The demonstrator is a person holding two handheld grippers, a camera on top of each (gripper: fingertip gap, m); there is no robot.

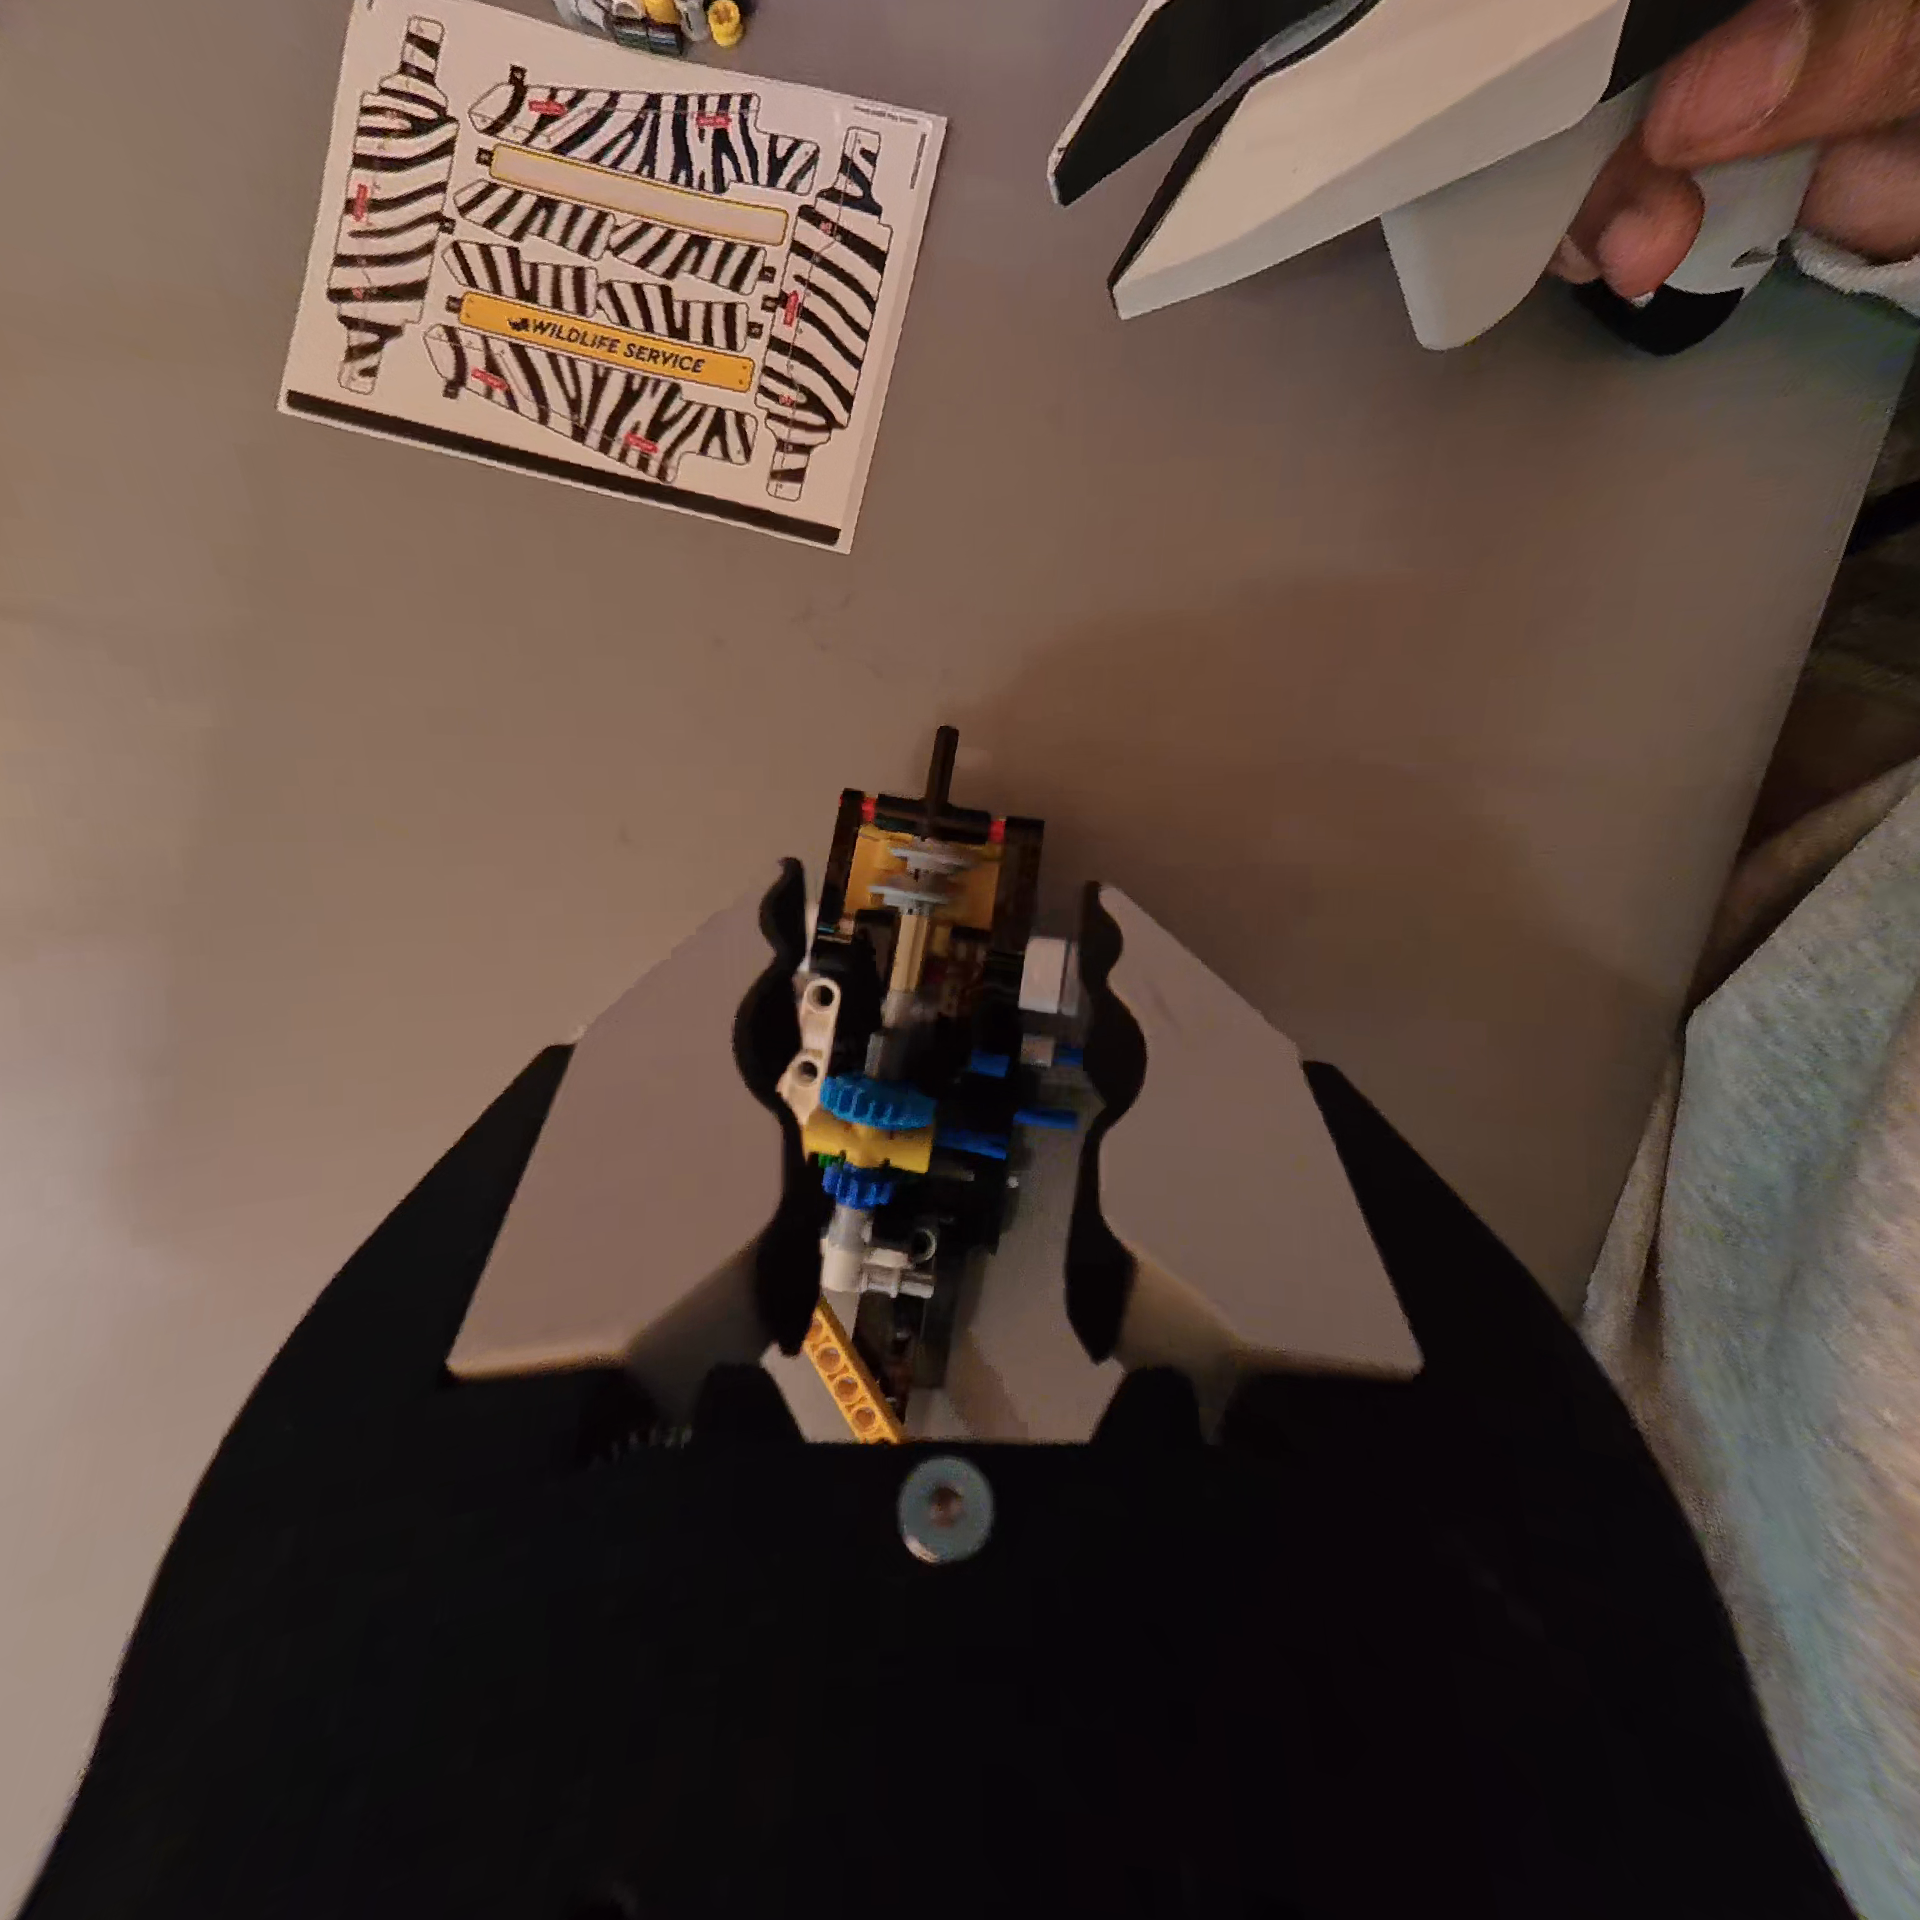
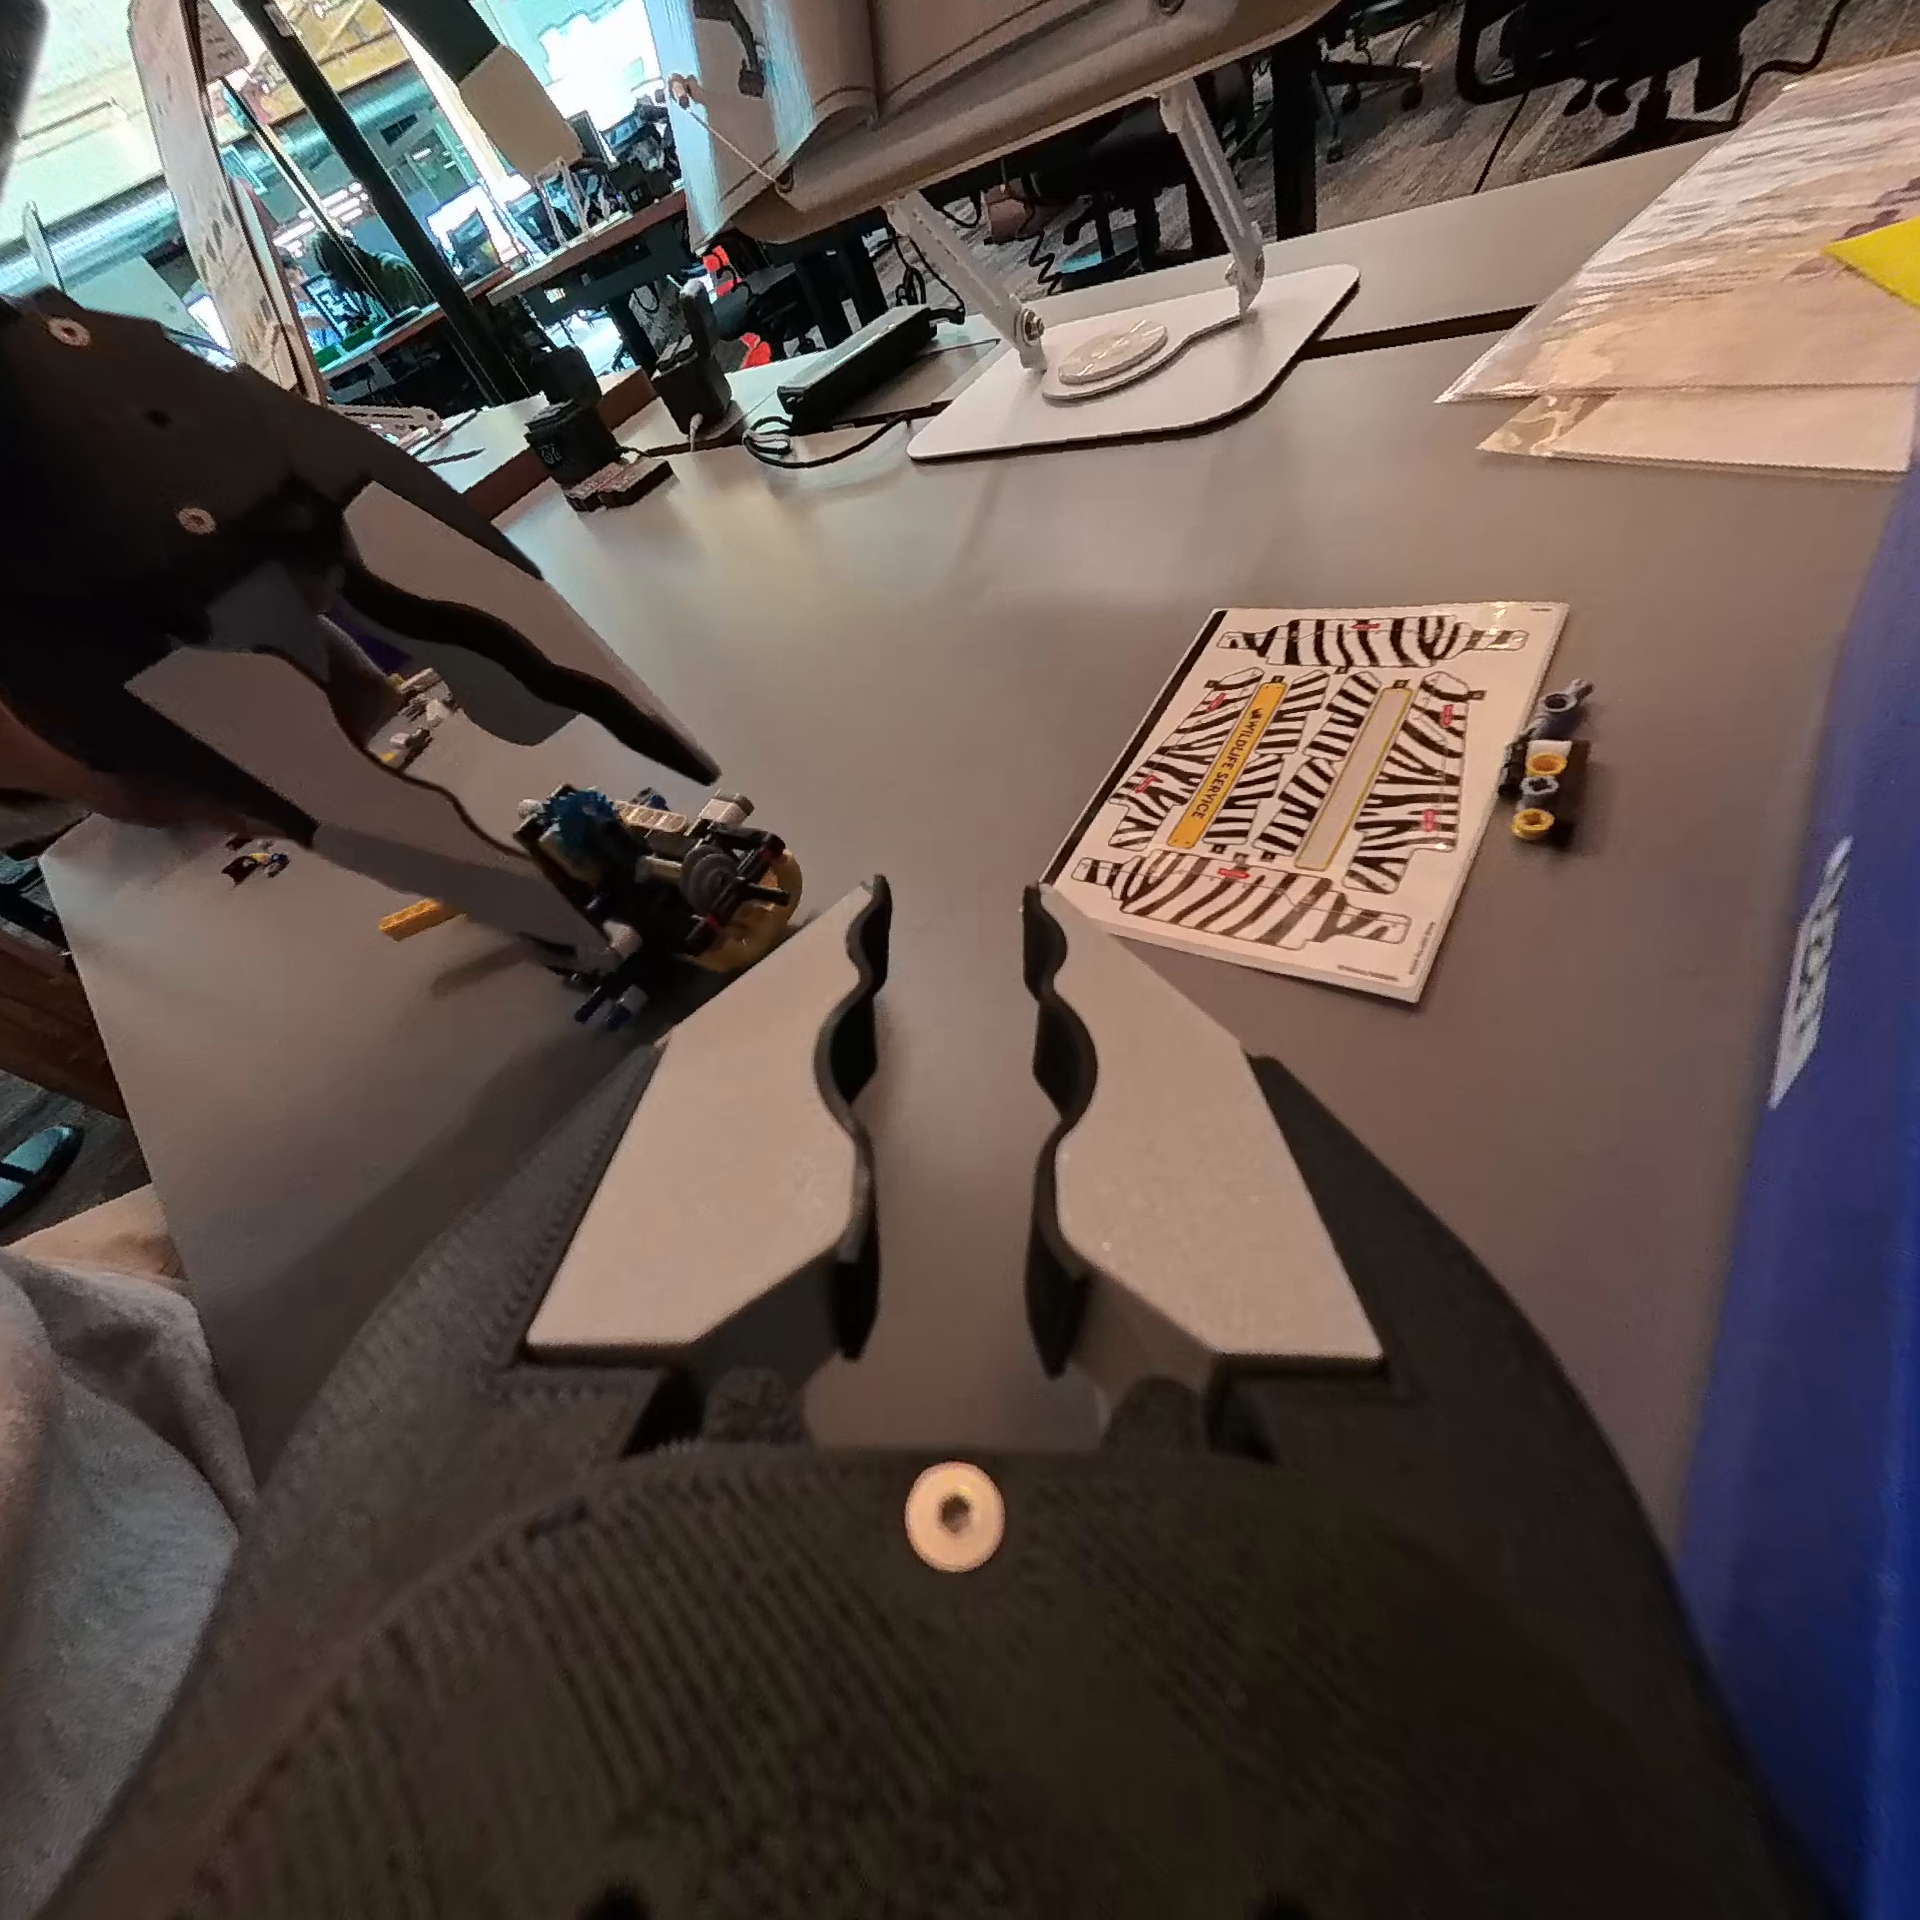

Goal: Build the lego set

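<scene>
Presently, one part-built lego chassis (image 1: 914, 1081), gears and axle exposed, stood on the grey counter (image 1: 1351, 727), clamped between the fingers of the left tool (image 1: 940, 883). The right tool (image 2: 956, 904), jaws apart and holding nothing, hovered beside a striped sticker sheet (image 2: 1320, 800) and loose pieces (image 2: 1543, 769). Risks judged: too hard a squeeze might pop gears off; the chassis might slide or tip on the smooth counter.

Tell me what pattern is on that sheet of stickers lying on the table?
The flat white sticker sheet has black-and-white zebra stripes with two yellow bars; clearest in the left wrist view.
</scene>
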